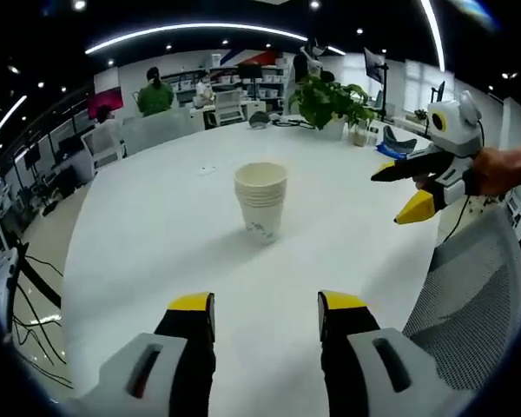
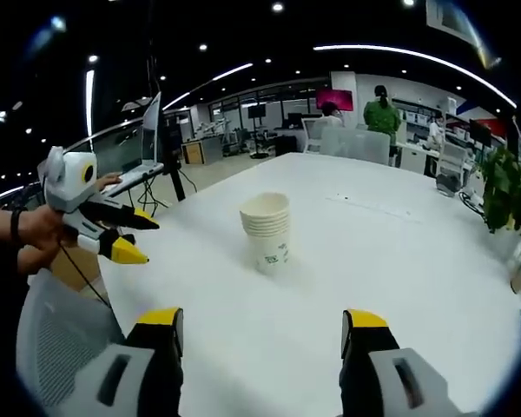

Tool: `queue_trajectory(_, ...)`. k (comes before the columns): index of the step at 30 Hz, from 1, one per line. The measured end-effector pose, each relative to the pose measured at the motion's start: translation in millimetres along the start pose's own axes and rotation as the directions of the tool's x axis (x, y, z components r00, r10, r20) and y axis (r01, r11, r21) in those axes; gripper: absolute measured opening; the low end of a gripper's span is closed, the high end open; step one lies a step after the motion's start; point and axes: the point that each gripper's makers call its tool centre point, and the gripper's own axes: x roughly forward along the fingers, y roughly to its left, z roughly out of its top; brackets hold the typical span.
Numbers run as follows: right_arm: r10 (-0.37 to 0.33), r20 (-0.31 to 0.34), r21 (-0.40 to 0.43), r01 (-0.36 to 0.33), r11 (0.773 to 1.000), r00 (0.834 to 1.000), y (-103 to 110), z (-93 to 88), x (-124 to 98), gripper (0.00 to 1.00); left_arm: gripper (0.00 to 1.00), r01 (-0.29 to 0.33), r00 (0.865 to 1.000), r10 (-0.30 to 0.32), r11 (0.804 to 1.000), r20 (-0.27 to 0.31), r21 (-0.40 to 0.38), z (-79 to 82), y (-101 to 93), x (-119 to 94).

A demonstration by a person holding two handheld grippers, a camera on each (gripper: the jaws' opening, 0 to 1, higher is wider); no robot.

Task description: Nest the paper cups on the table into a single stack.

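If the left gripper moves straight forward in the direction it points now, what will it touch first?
Most likely the stack of paper cups, standing upright on the white table nearly centred ahead of the open left gripper. Nothing lies between; depth is uncertain.

Left gripper (image 1: 267, 314): two jaws in grey housing with black inner faces, yellow-capped tips, and a dark slot with a reddish mark on each housing. Right gripper (image 2: 265, 332): same build, grey bodies, black jaws, yellow caps, and a dark slot on each housing; seen from the left gripper view (image 1: 405, 193), white-grey body with a yellow disc on its rounded head, one jaw black and one yellow-tipped, thin dark cable hanging below. Hand (image 2: 36, 233) behind the left gripper's white head: dark band at the wrist, dark sleeve beyond it, thin black cable trailing down.
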Motion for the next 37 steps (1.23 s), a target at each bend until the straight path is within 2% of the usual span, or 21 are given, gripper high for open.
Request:
queue_trajectory(7,-0.037,-0.004,0.049,0.038,0.998,0.999,0,-8.0,-17,0.75,0.46,-0.028,0.999,0.028,1.0,0.02,-0.001,-0.6,-0.9,2)
queue_trajectory(14,-0.089,-0.017,0.09,0.09,0.992,0.996,-12,-22.4,-27,0.76,0.46,-0.039,0.999,0.038,0.998,0.023,0.044,2.1,-7.2,-2)
queue_trajectory(16,-0.089,-0.025,0.094,0.091,0.991,0.996,-10,-26.0,-29,0.77,0.47,-0.075,0.997,0.074,0.994,0.017,0.084,1.1,-3.5,-4)
queue_trajectory(25,-0.124,-0.032,0.136,0.128,0.982,0.992,-10,-31.9,-30,0.78,0.46,-0.077,0.997,0.074,0.994,0.039,0.083,2.8,-6.2,-2)
queue_trajectory(37,-0.128,-0.053,0.167,0.135,0.977,0.99,1,-42.2,-26,0.79,0.47,-0.067,0.996,0.064,0.997,0.069,0.048,-0.2,-8.0,-2)
